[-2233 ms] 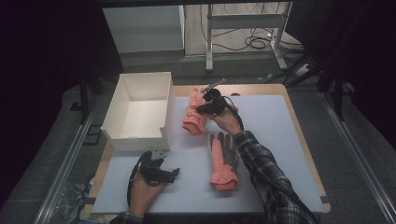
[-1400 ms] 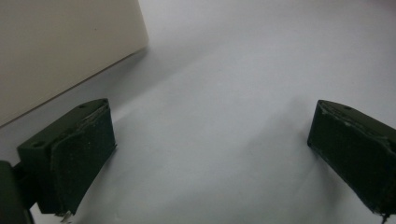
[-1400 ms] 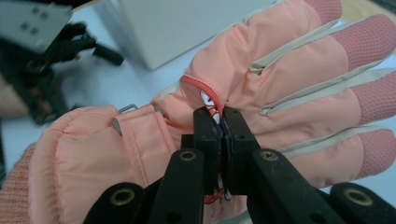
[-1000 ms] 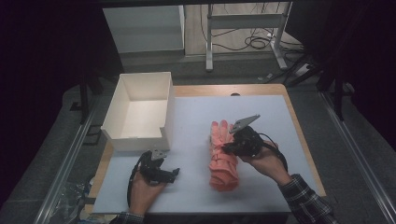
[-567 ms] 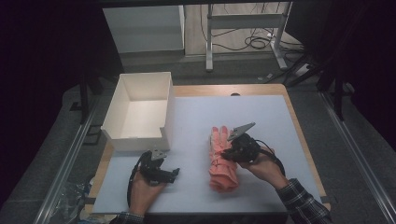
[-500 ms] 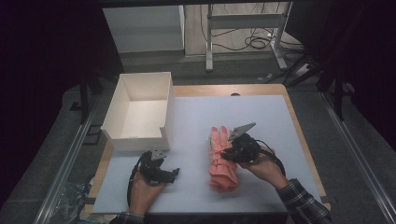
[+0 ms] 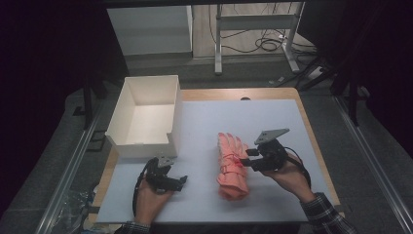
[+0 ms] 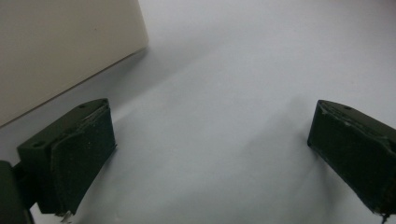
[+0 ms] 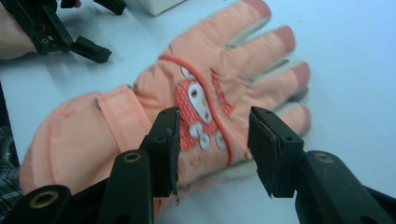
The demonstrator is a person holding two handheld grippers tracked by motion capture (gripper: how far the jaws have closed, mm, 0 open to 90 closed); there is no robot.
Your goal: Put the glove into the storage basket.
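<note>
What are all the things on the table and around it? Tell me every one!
Glove: one stack, orange-pink with a cartoon patch, middle of the mat; how many layers I cannot tell.
Box: one, white, open and empty, left side.
Mat: one, white, covering the table.
Table: one, wooden.
Metal frame: one, grey, on the floor behind.
Cables: several, black, on the floor behind.
Left gripper: black, open, resting near the box.
Right gripper: black, open, over the glove.

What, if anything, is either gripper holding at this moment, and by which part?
Nothing is held. The right gripper is open over the pink glove; the left gripper is open over the table.
</note>
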